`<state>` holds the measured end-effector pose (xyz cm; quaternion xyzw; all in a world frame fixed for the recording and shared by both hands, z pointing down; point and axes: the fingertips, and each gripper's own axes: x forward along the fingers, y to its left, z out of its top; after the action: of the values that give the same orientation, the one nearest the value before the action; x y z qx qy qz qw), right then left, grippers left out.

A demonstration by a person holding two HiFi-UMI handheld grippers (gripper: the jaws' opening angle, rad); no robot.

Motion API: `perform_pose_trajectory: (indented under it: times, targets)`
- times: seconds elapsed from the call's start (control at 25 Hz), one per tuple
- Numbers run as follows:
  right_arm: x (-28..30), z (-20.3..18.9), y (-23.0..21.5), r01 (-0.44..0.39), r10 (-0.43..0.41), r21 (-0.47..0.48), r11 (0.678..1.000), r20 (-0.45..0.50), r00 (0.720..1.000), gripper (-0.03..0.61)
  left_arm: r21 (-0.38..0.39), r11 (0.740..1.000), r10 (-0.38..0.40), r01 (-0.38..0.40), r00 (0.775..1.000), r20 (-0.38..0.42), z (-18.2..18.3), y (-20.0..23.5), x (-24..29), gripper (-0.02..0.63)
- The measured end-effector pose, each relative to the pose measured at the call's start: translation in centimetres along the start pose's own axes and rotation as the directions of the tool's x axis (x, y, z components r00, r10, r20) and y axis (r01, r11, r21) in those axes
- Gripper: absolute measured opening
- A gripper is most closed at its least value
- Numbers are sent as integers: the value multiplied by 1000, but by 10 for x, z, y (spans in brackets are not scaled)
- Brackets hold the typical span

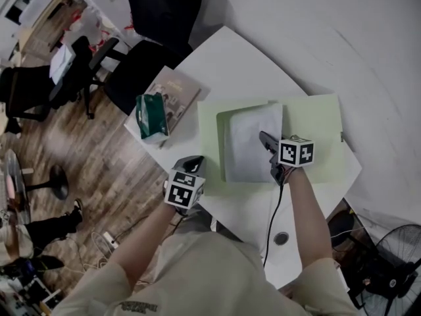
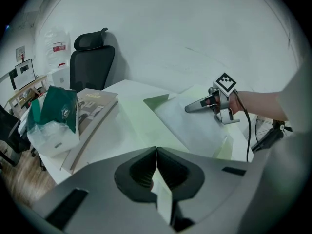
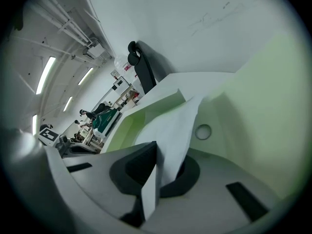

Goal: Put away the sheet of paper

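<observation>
Sheet of paper [image 1: 252,143]: lying on the pale green folder [image 1: 319,127] on the white table [image 1: 230,64].
Right gripper [image 1: 265,139]: jaws clamped on the sheet near its right edge.
Left gripper [image 1: 195,164]: jaws together, at the table's near edge, clear of the sheet.

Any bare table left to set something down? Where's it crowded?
Free: far corner of the table beyond book and folder; near strip between folder and cable hole. Crowded: left edge, book and green pack; middle, folder under the sheet held by the right gripper.
</observation>
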<state>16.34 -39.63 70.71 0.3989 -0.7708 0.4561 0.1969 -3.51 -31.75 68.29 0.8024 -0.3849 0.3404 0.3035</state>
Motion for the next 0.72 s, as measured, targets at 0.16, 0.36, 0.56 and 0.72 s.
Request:
perform_pose_trajectory:
  times: [0.16,0.36,0.56,0.72]
  targets:
    - [22,-1,28,-42,42,0,999,-10,999,23,0,1000,-23,23,1000,6,-6,4,3,21]
    - [41,-7,53,-87,87,-3,996,-24,996,23,13,999,-31,31,999,13,-3,1,1,21]
    - [49,-15,64,-93,91,-36,995,-65,994,23,6,1000,-26,25,999,32,0,-1,0,21]
    - [54,-15,72,-94,91,-45,995,-74,993,23,14,1000,-17,17,999,38,-1,3,-4,21]
